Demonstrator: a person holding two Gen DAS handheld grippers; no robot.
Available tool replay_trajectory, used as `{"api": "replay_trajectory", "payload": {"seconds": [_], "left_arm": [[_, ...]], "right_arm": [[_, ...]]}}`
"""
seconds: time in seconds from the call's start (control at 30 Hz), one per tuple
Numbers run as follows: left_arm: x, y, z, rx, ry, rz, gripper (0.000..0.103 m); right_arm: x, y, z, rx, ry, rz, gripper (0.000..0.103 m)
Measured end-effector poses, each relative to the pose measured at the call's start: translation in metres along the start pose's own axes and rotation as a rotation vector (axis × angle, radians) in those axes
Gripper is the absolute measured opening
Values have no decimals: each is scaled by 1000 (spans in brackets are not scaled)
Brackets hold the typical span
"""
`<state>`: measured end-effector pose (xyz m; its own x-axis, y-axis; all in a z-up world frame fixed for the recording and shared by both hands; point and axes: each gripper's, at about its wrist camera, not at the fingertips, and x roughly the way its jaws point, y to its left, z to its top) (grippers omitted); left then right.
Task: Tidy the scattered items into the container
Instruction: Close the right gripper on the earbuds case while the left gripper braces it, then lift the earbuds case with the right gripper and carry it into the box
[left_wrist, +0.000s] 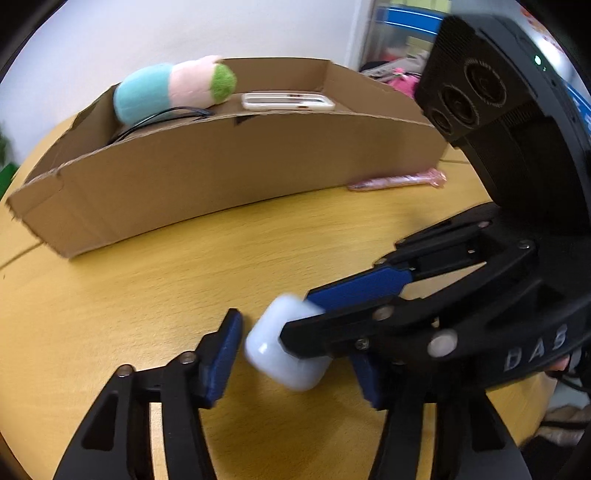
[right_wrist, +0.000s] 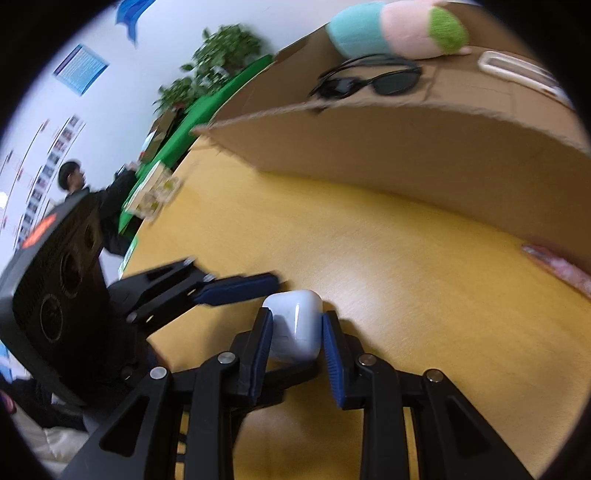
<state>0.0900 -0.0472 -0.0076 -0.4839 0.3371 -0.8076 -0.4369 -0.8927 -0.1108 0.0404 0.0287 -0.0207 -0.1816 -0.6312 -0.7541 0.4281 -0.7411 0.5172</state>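
A white earbud case (left_wrist: 280, 347) (right_wrist: 295, 325) sits between the blue pads of my right gripper (right_wrist: 297, 336), which is shut on it just above the wooden table (left_wrist: 147, 302). My left gripper (left_wrist: 295, 354) is open around the same case, its jaws wide apart; the right gripper (left_wrist: 314, 314) reaches in from the right. The left gripper (right_wrist: 236, 286) shows at the left of the right wrist view. The cardboard box (left_wrist: 229, 158) (right_wrist: 424, 155) behind holds a plush toy (left_wrist: 173, 86) (right_wrist: 399, 29), black goggles (right_wrist: 369, 83) and a white case (left_wrist: 288, 101).
A pink wrapped item (left_wrist: 399, 181) (right_wrist: 557, 264) lies on the table by the box's right end. A person (right_wrist: 74, 181), a green table and plants stand far off to the left.
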Motion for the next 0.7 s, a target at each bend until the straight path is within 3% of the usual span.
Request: {"api": "replay_trajectory", "payload": {"seconds": [0.37, 0.6, 0.7], "left_arm": [[-8, -8, 6, 24, 13, 3, 54], [-38, -17, 33, 101, -85, -30, 54], [-46, -20, 44, 140, -114, -15, 54]], "right_arm": [[-10, 11, 0, -38, -1, -19, 17], [-34, 20, 13, -57, -38, 45, 36], [-48, 24, 20, -80, -60, 46, 28]]}}
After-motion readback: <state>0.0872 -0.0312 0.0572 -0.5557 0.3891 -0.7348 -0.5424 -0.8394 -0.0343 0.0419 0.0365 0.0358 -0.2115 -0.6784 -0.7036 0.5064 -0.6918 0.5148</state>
